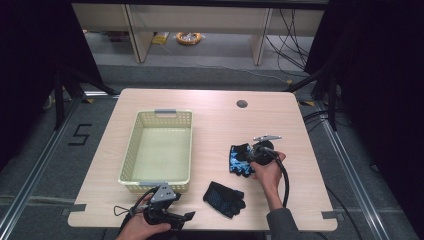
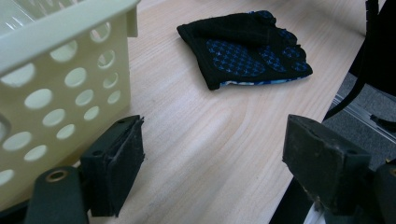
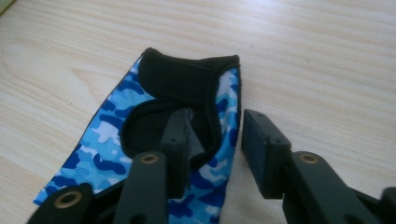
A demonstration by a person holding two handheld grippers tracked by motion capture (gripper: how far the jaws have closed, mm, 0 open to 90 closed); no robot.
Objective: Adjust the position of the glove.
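Pale wood formed the table (image 1: 215, 120), with a cream perforated basket (image 1: 159, 150) standing on its left half. Right of the basket lay a blue camouflage glove (image 1: 240, 160), and the right gripper (image 3: 212, 144) sat down on it, jaws partly apart: 1 jaw rested inside the black cuff, the other outside the glove's edge, neither pad yet pressing the fabric. A 2nd, black glove (image 2: 245, 49) lay nearer the front edge. Beside the basket's front corner, the left gripper (image 2: 215, 158) hovered with jaws wide apart over bare wood.
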